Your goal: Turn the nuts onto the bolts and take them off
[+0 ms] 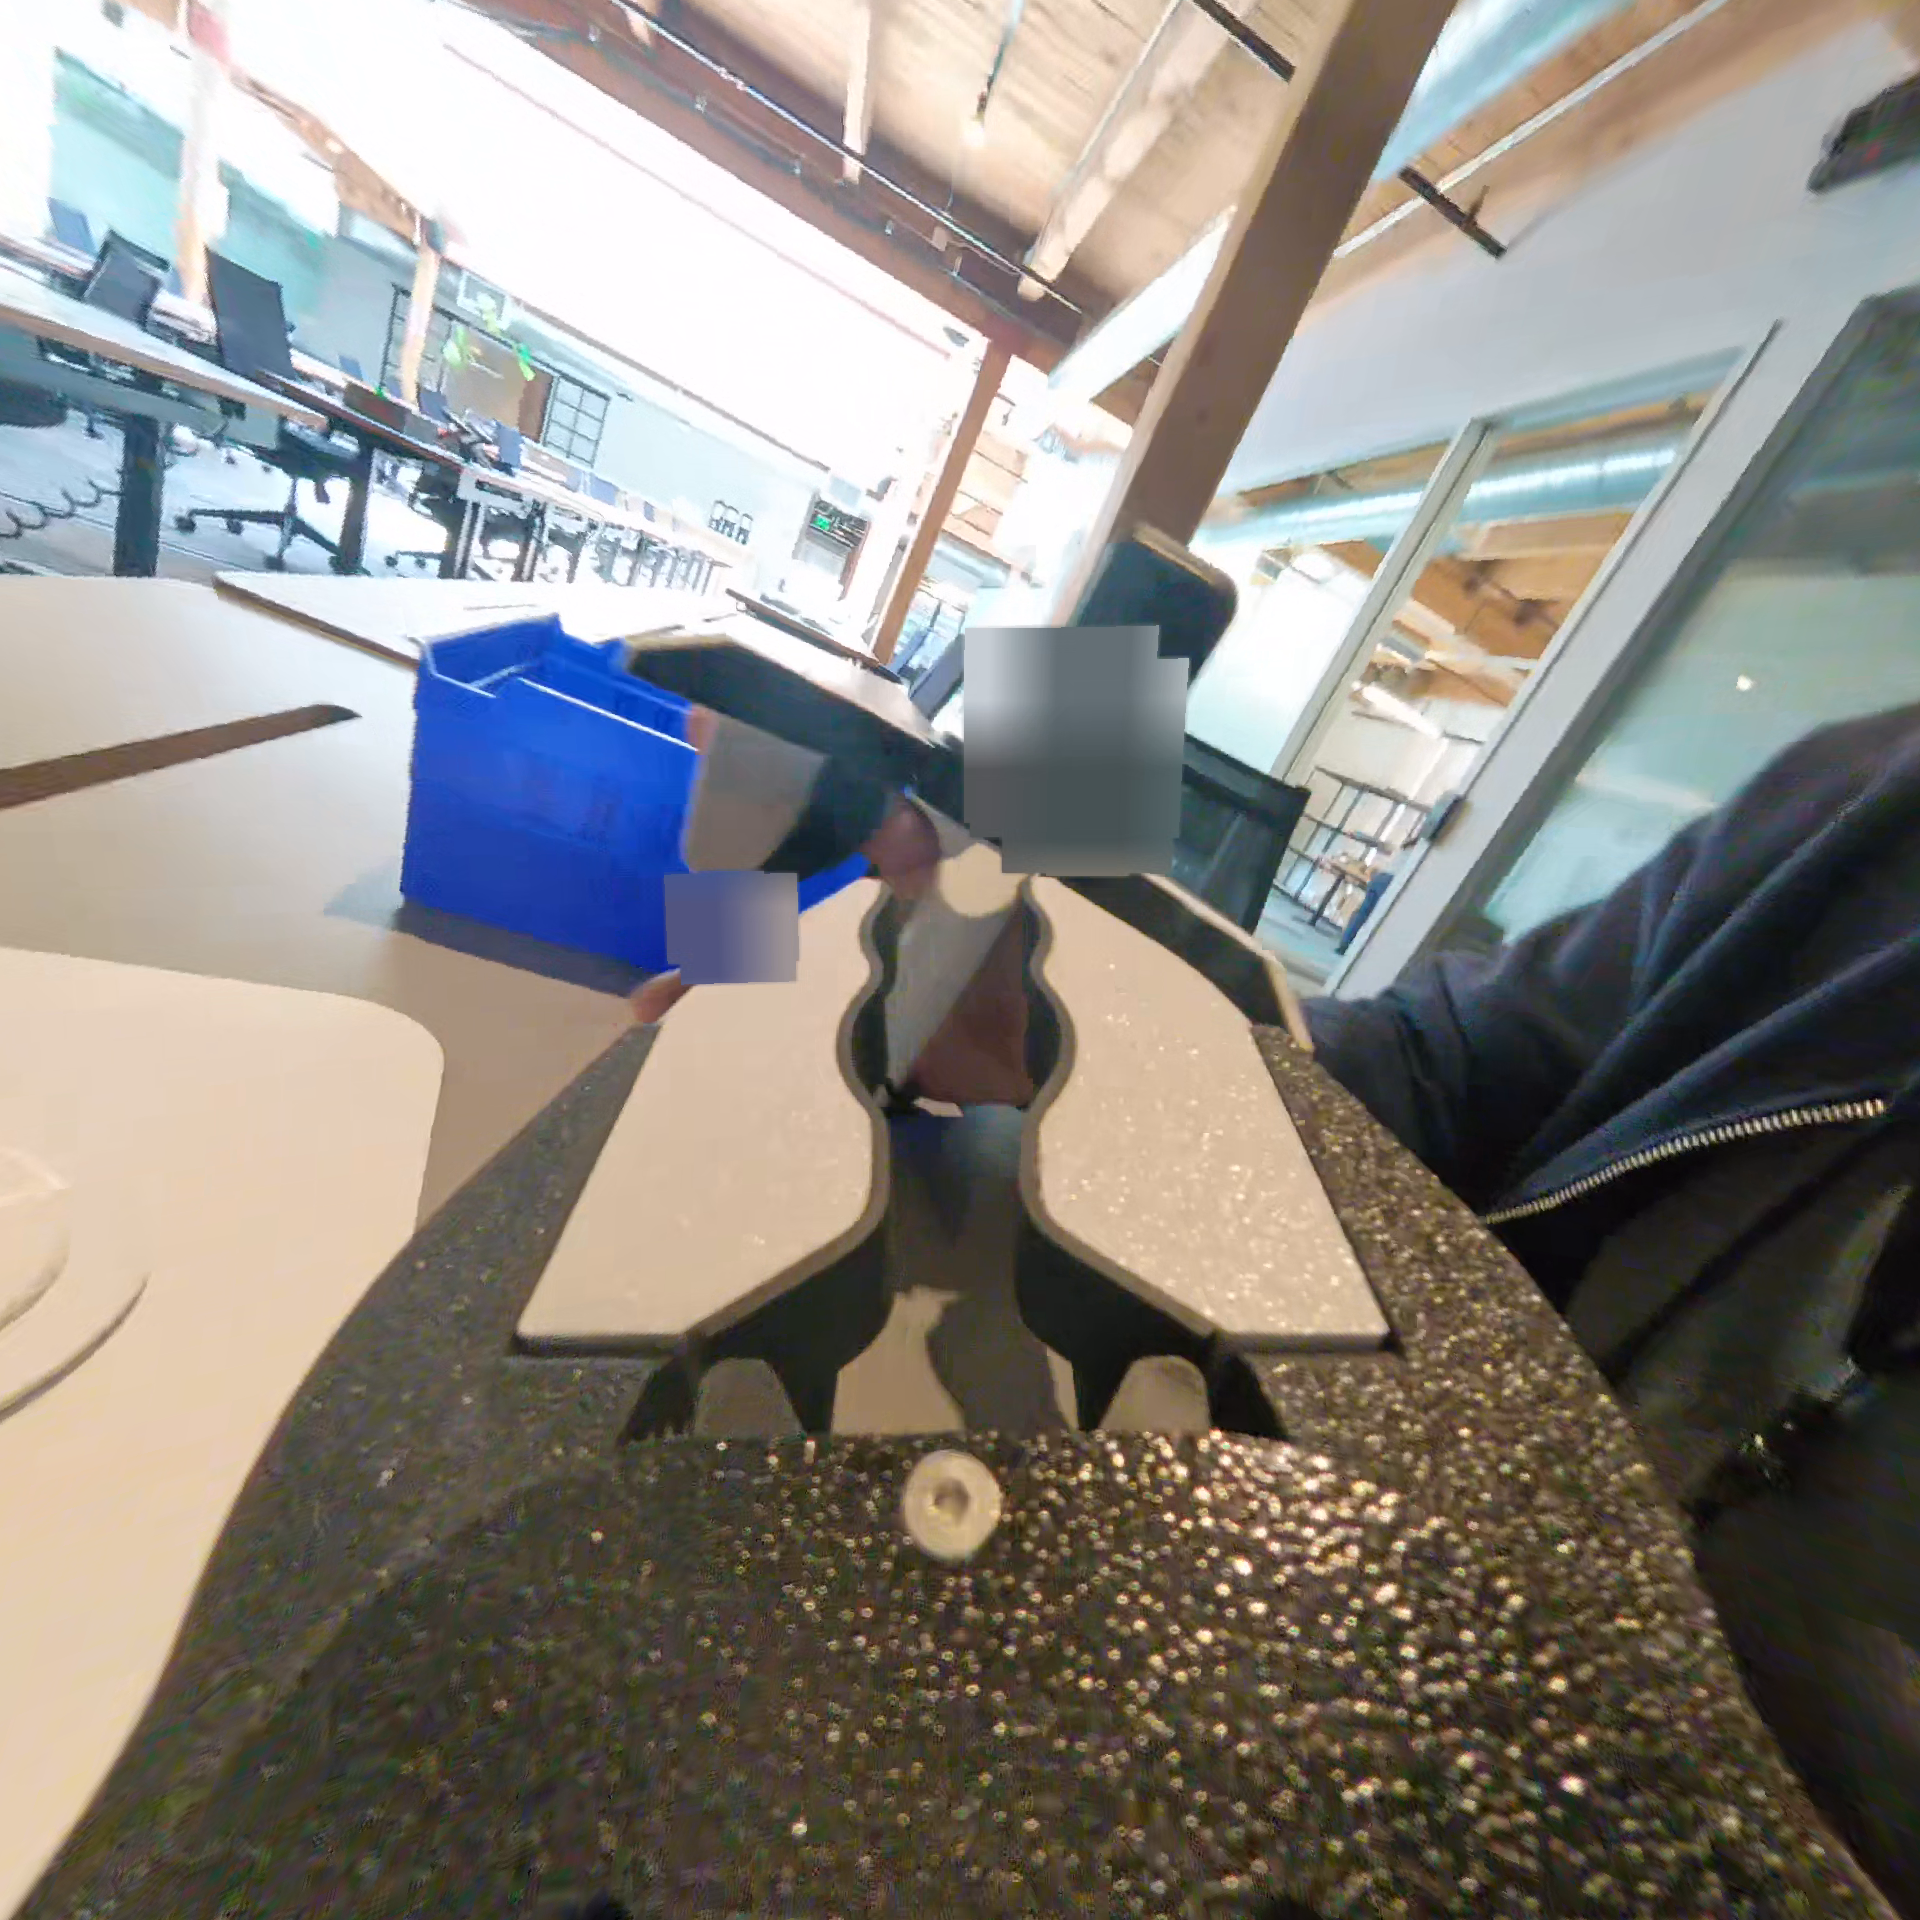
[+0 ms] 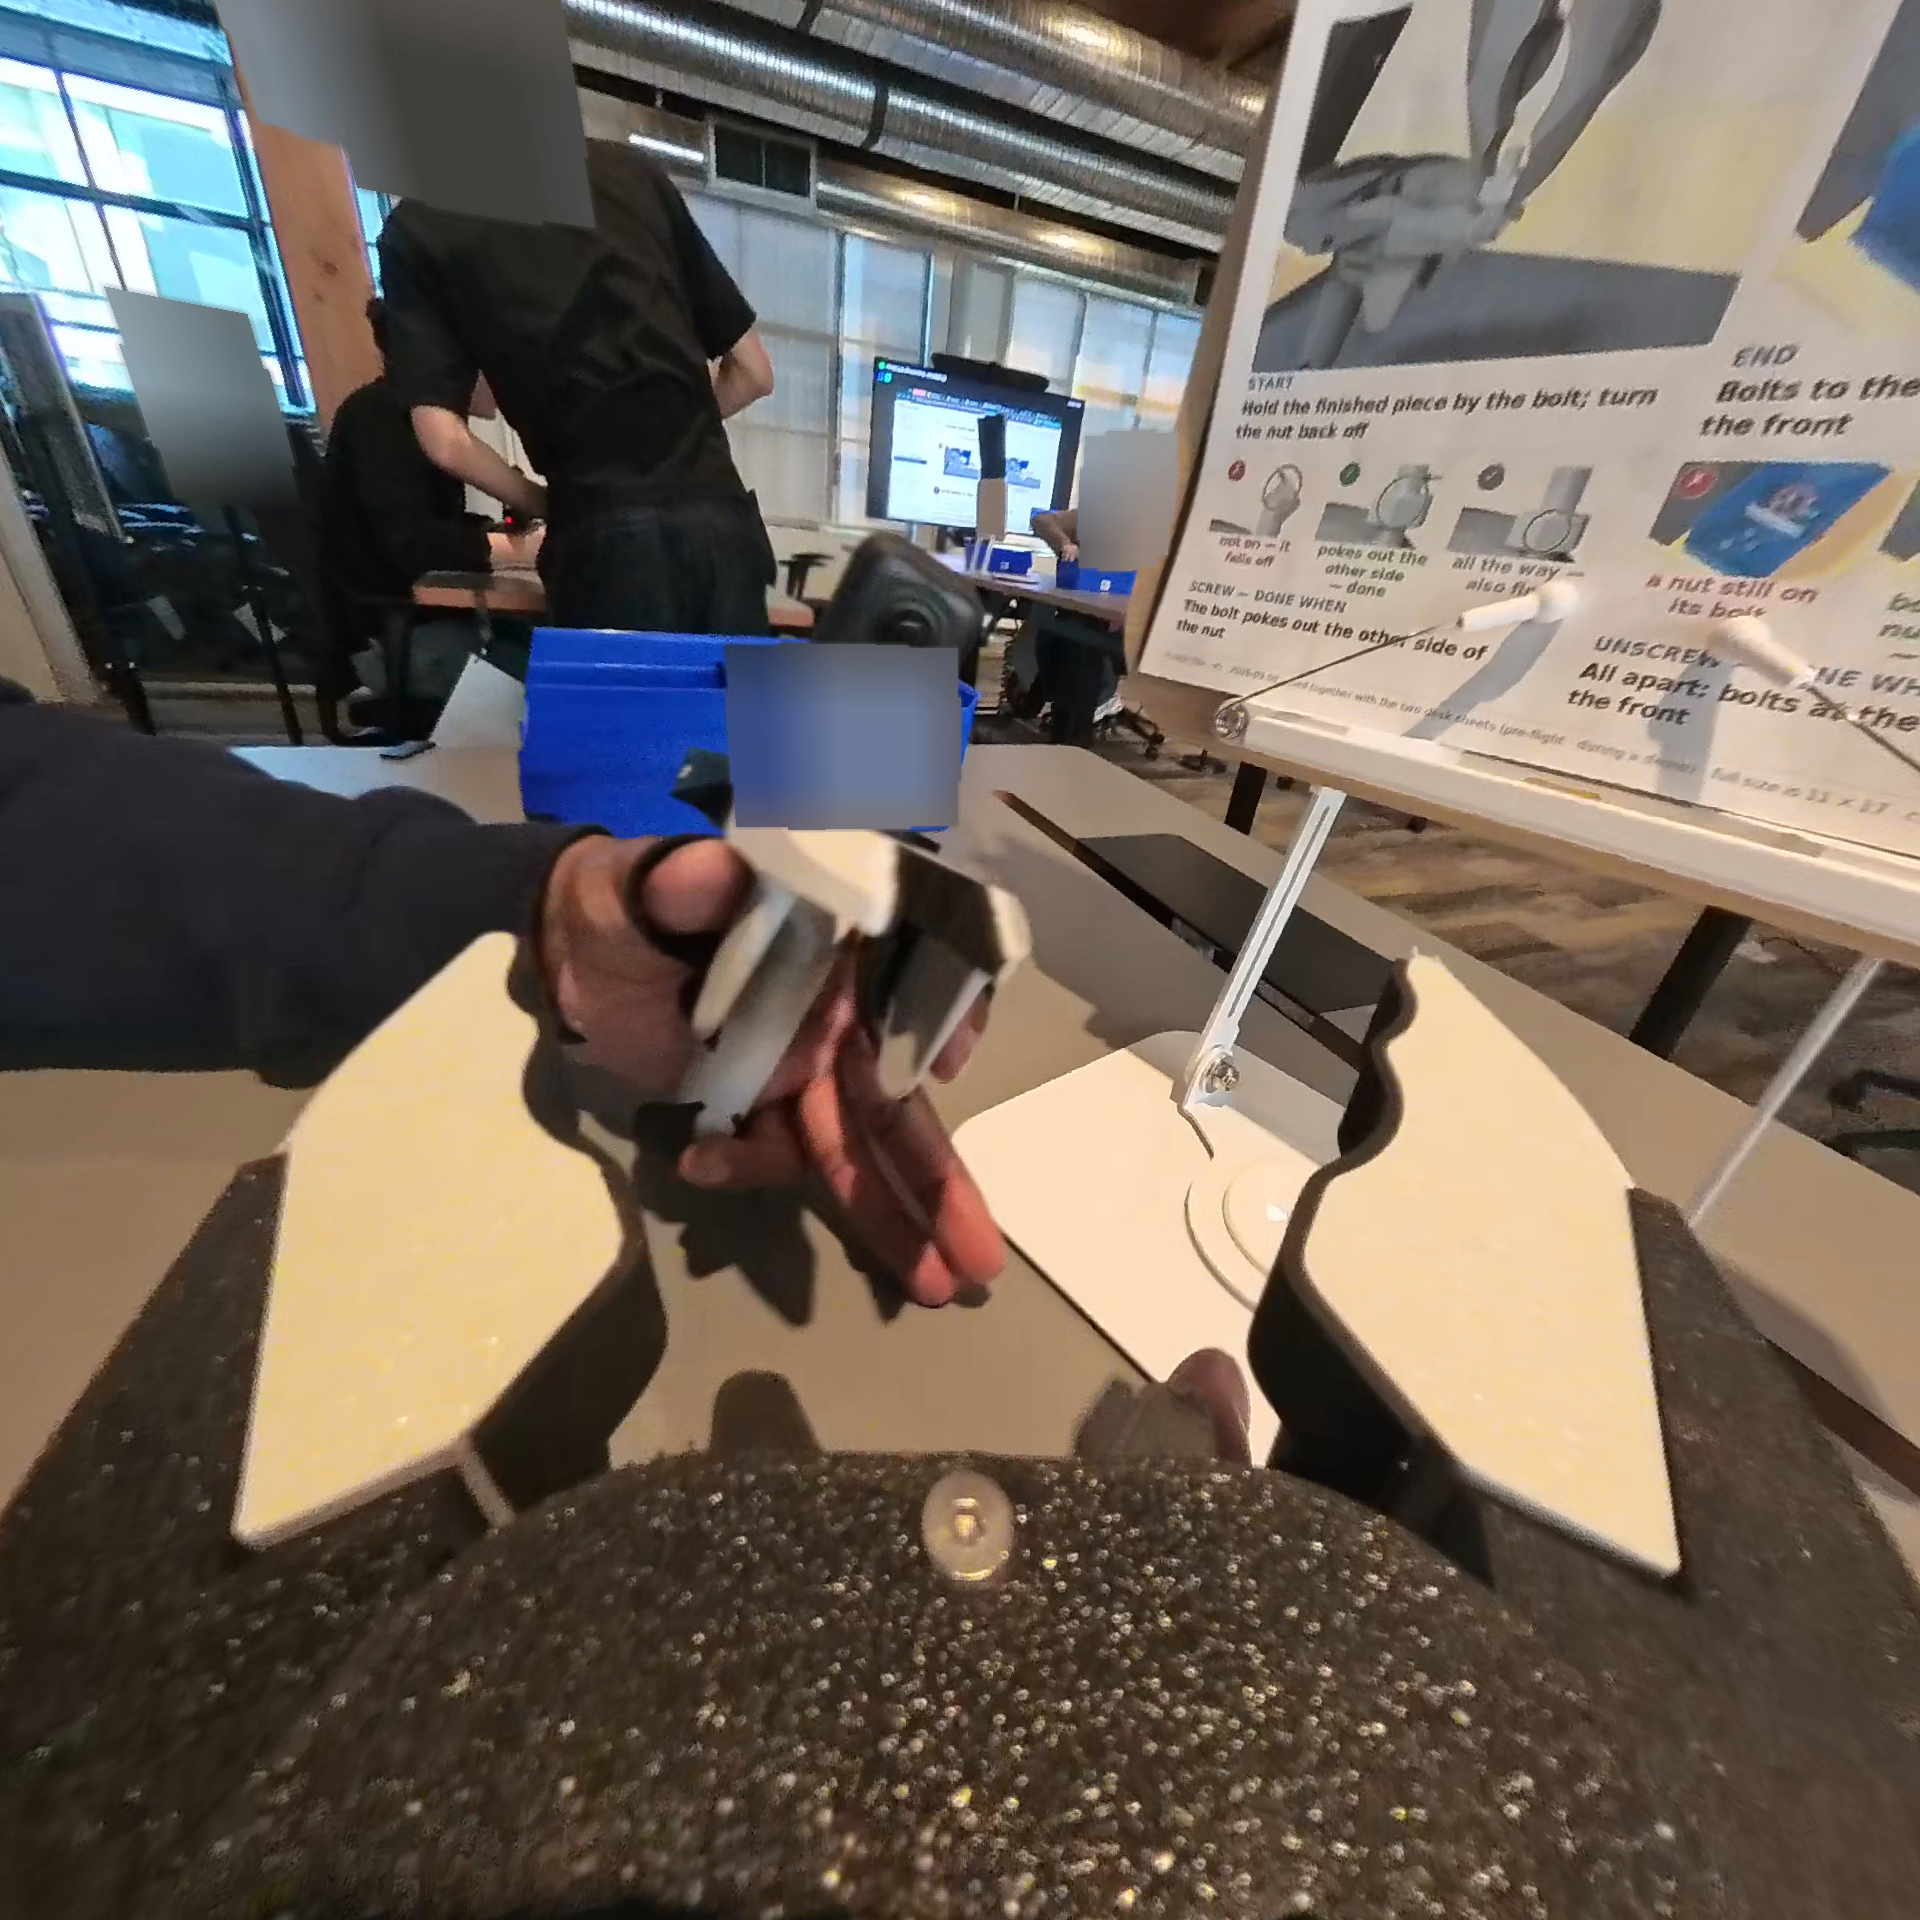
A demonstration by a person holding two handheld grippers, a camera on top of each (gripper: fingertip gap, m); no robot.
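No nut or bolt shows in either view. My left gripper (image 1: 951,914) has its jaws nearly together with nothing visible between them. It also shows, blurred, in the right wrist view (image 2: 852,987), held in a hand above the table. My right gripper (image 2: 956,966) is open wide and empty, and points at the left one. In the left wrist view the right gripper (image 1: 831,831) shows close ahead, in front of a blue bin (image 1: 540,790). The bin also shows in the right wrist view (image 2: 623,727); what it holds is hidden.
A white stand base (image 2: 1122,1195) lies on the grey table (image 2: 135,1174), carrying an instruction sheet (image 2: 1507,468) at the right. The base also shows in the left wrist view (image 1: 156,1195). A dark sleeve (image 1: 1610,1039) is at the right. People stand at desks behind (image 2: 582,416). Both grippers' tips are close together, under 4 cm apart.
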